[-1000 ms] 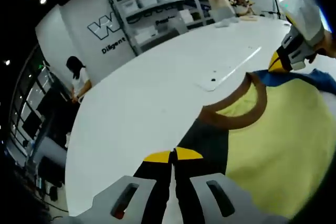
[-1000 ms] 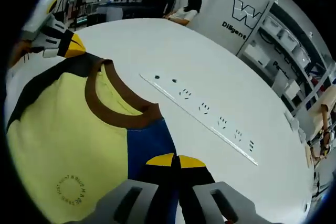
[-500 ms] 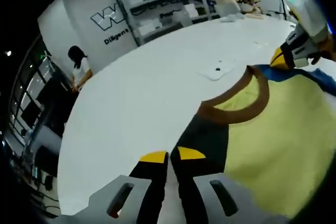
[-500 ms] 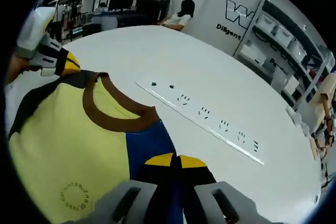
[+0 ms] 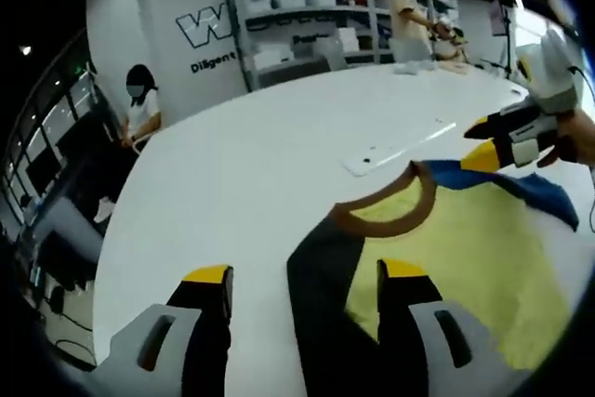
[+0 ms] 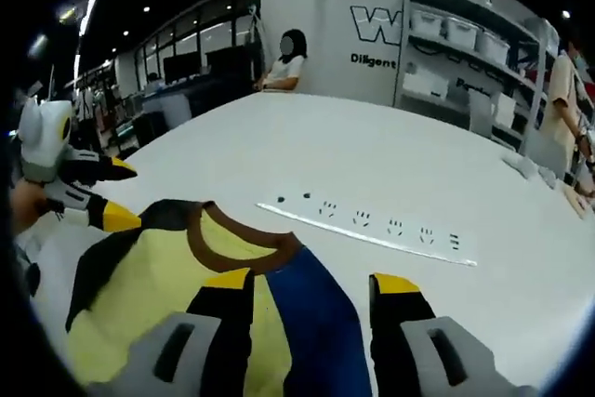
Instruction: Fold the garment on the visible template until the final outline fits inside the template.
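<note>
Garment first: a yellow shirt with a brown collar, one dark sleeve and one blue sleeve, lies spread on the white counter, collar toward a long white power strip. Both pairs of jaws stand wide apart and hold nothing; the left gripper straddles the dark shoulder, the right gripper straddles the blue one. No template outline can be made out under the cloth, so whether the shape fits it cannot be told. By the look of it the shirt is laid out flat and no fold has been made yet, so this reads as the gap between placing and folding. Next move probably calls for fresh grips at a sleeve or side edge, carrying it across the yellow body while keeping the cloth on the counter.
</note>
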{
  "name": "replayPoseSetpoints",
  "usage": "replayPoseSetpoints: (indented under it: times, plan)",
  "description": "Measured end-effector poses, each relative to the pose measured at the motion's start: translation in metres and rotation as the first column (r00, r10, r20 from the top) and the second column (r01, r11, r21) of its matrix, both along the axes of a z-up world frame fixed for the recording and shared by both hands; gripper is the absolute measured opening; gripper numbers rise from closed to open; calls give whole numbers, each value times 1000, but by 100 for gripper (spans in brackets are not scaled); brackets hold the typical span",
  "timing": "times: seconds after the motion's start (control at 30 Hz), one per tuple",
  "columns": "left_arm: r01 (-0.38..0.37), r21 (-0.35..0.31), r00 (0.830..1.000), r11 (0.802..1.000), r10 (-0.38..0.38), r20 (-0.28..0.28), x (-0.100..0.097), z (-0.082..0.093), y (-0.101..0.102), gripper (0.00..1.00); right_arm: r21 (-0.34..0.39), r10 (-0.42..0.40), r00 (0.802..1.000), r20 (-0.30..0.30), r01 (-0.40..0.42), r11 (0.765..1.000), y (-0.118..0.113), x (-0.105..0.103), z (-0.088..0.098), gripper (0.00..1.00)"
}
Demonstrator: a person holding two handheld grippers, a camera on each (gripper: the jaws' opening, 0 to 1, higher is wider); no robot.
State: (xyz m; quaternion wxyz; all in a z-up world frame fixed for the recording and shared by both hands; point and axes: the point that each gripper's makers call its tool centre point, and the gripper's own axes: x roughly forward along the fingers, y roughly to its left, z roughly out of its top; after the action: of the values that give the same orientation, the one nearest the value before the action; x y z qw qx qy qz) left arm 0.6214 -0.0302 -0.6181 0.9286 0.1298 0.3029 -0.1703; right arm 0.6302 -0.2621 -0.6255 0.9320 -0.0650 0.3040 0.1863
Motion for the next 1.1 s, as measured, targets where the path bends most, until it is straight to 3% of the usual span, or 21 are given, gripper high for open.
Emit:
replayPoseSetpoints:
  times: [0.1, 0.17, 0.4, 0.53, 0.67, 0.87, 1.1]
  plan:
    - [3, -35, 1000, 999, -3, 7, -11, 6, -5, 74, 28, 34, 999, 0, -34, 999, 7, -12, 7, 59]
    - [32, -44, 998, 998, -30, 46, -17, 13, -10, 80, 23, 60, 998, 9, -60, 998, 9, -21, 12, 63]
    - [66, 15, 997, 998, -67, 47, -42, 20, -14, 90, 59, 113, 994, -8, -113, 992, 18, -50, 15, 74]
    - [61, 5, 997, 998, -61, 47, -59, 19, -16, 89, 69, 132, 991, -4, -131, 989, 20, -65, 17, 75]
    - [50, 9, 999, 999, -50, 0, -77, 11, -14, 86, 55, 170, 985, -7, -169, 984, 22, -81, 15, 75]
    - [29, -1, 999, 1000, -29, 15, -94, 13, -11, 82, 51, 207, 978, -13, -206, 977, 19, -108, 11, 75]
    - [13, -21, 999, 1000, -13, -43, -118, -4, -12, 76, 59, 225, 974, -35, -223, 973, 13, -129, -1, 71]
